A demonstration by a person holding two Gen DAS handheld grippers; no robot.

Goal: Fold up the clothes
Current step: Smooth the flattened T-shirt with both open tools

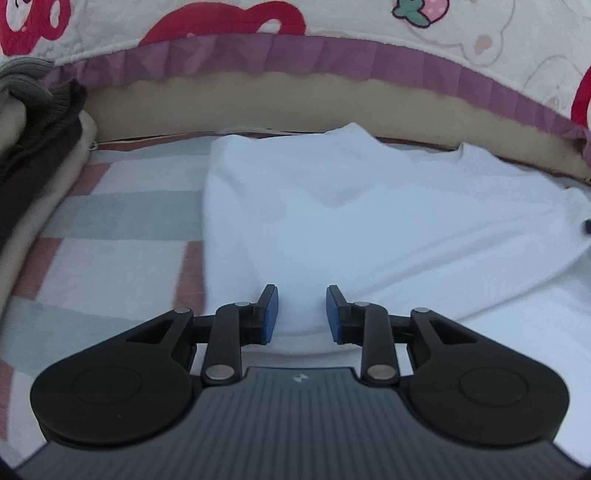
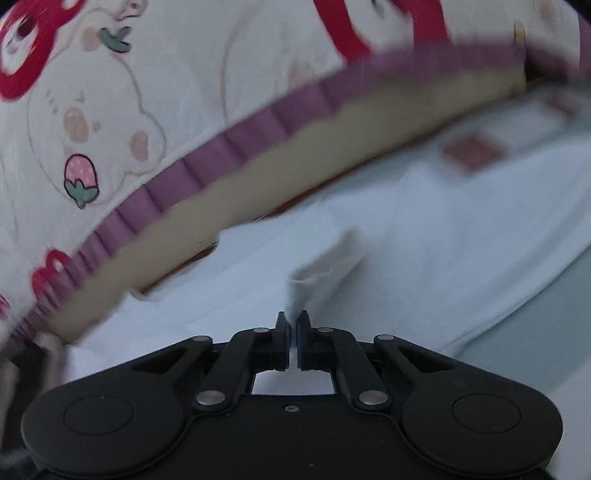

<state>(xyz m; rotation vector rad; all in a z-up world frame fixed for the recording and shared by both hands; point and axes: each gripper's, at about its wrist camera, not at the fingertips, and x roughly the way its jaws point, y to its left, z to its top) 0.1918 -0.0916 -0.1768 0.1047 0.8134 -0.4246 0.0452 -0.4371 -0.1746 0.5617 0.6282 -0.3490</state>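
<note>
The white shirt (image 1: 332, 206) lies spread on the checked bed cover (image 1: 110, 221), partly folded. The right gripper (image 2: 293, 325) has its fingers pinched shut on a raised edge, probably to carry it over. The left gripper (image 1: 301, 314) is part open around a ridge of cloth, not gripping. A quilt (image 1: 332, 22) crowds the far edge; the cover left is free.

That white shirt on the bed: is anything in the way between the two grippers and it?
Nothing visible. The left gripper stands open directly over the white cloth shirt, and the right gripper is shut on a pinch of it.
</note>
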